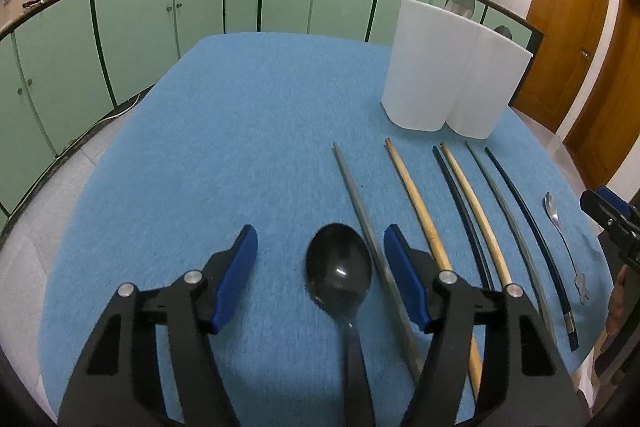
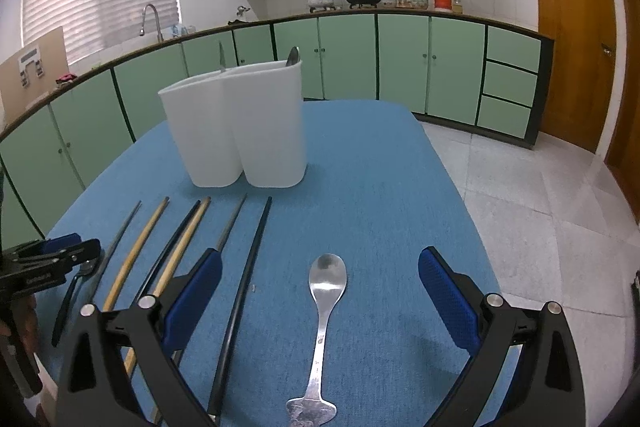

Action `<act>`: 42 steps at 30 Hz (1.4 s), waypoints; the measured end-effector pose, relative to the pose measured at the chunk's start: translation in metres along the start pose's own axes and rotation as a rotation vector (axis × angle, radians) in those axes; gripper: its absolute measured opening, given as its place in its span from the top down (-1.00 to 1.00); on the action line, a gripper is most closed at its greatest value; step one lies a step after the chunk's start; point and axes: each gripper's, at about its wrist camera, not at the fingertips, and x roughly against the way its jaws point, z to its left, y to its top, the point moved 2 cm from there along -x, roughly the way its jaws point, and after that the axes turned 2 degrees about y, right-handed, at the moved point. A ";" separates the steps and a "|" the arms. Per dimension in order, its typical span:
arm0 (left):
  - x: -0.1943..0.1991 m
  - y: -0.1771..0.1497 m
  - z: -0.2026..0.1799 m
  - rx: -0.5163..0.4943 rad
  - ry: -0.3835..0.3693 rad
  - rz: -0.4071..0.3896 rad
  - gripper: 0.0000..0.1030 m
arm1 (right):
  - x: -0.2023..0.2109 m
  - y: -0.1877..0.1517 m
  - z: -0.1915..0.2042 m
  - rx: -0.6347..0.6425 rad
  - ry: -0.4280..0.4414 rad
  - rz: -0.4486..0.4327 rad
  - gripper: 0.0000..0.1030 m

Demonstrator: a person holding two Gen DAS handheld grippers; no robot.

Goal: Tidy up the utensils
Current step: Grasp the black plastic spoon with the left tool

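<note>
A black spoon (image 1: 340, 267) lies on the blue table mat (image 1: 240, 127) between the fingers of my open left gripper (image 1: 320, 239). A silver spoon (image 2: 326, 291) lies between the fingers of my open right gripper (image 2: 320, 267); it also shows in the left wrist view (image 1: 554, 215). Several chopsticks, grey (image 1: 360, 195), wooden (image 1: 416, 203) and black (image 1: 524, 199), lie side by side between the spoons. In the right wrist view the chopsticks (image 2: 248, 267) lie to the left. A white two-compartment holder (image 1: 452, 67) (image 2: 236, 123) stands behind them with utensils inside.
The table mat's edges (image 2: 460, 195) drop to a tiled floor (image 2: 540, 187). Green kitchen cabinets (image 1: 160, 15) run behind, with a wooden door (image 1: 568, 39) at right. The left gripper shows at the left edge of the right wrist view (image 2: 52, 259).
</note>
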 end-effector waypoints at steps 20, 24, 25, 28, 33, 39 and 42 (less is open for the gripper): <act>-0.006 0.003 -0.006 0.010 -0.050 0.024 0.39 | -0.004 0.000 0.001 -0.002 -0.008 0.010 -0.87; -0.006 0.002 -0.007 0.011 -0.053 0.022 0.39 | -0.005 0.001 0.001 0.000 -0.008 0.013 -0.87; -0.006 0.001 -0.007 0.011 -0.053 0.021 0.40 | -0.005 0.001 0.001 -0.001 -0.007 0.014 -0.87; -0.005 0.000 -0.007 0.011 -0.051 0.017 0.40 | -0.006 0.001 0.001 -0.001 -0.009 0.021 -0.87; 0.002 0.002 -0.004 0.016 -0.052 -0.009 0.68 | -0.011 -0.002 0.002 0.009 -0.014 0.054 -0.85; 0.005 0.005 0.001 0.019 -0.062 -0.016 0.88 | -0.020 0.000 0.000 0.011 -0.010 0.110 -0.61; 0.002 0.004 0.004 0.030 -0.062 -0.001 0.78 | -0.023 0.000 -0.001 0.009 -0.007 0.122 -0.61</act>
